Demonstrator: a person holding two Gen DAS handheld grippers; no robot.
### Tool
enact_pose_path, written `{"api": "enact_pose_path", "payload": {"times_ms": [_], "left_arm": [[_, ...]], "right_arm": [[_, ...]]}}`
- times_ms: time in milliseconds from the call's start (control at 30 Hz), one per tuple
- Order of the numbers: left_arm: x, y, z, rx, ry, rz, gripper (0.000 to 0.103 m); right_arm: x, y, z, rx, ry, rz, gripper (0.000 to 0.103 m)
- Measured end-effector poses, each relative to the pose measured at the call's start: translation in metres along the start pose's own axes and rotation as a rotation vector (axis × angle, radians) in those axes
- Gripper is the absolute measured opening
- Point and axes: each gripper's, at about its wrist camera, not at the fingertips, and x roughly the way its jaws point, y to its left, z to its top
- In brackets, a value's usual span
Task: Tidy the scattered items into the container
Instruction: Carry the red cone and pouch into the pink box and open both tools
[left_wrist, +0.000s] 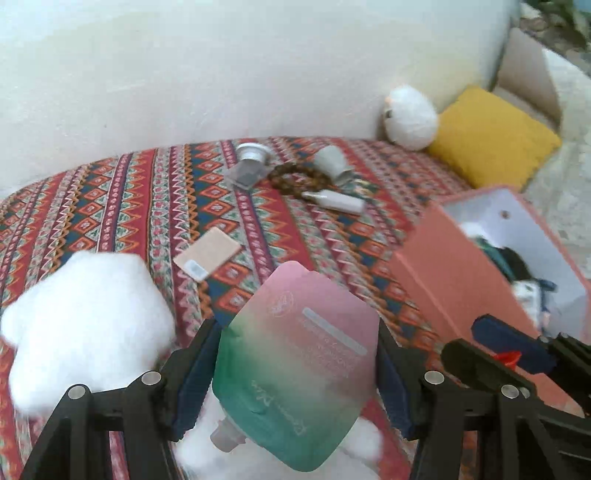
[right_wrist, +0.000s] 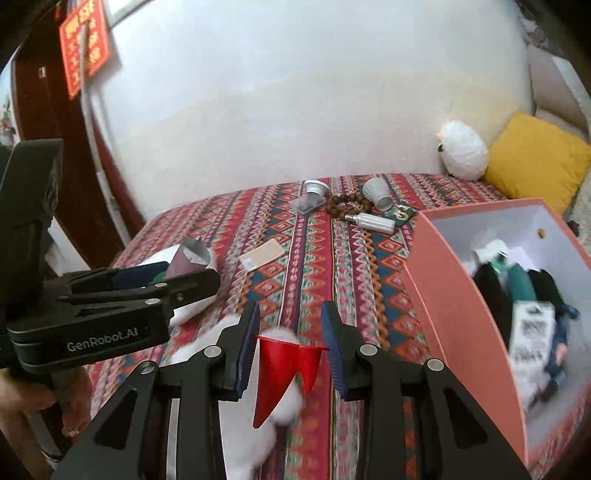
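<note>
**A:** How is the left tool (right_wrist: 166, 275) built? Black angular frame, printed "GenRobot.AI" in white, blue pads (right_wrist: 138, 275) fitted inside the fingers.

**B:** Same build is seen on the right tool (right_wrist: 290, 347): black arms, silver round rivets, ribbed blue pads (right_wrist: 248, 347). A ring is worn on one finger.

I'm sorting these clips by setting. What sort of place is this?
Probably a bedroom or living room at home: a patterned bedspread against a white wall, a yellow cushion, a fluffy white toy, and a pink box of belongings.
</note>
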Motion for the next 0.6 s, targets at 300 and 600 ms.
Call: {"api": "enact_pose_path", "payload": {"times_ms": [300,600], "left_arm": [[-0.074,-0.068,-0.049,0.050,-0.044,-0.059,0.067],[-0.097,-0.178,-0.050,0.199,-0.076,-0.163,0.067]], "right_arm": [[-0.116,-0.011,-0.044,0.032,-0.075,-0.031,0.036],[-0.206,-0.077,-0.063,0.113,-0.175,-0.127,0.037]]}}
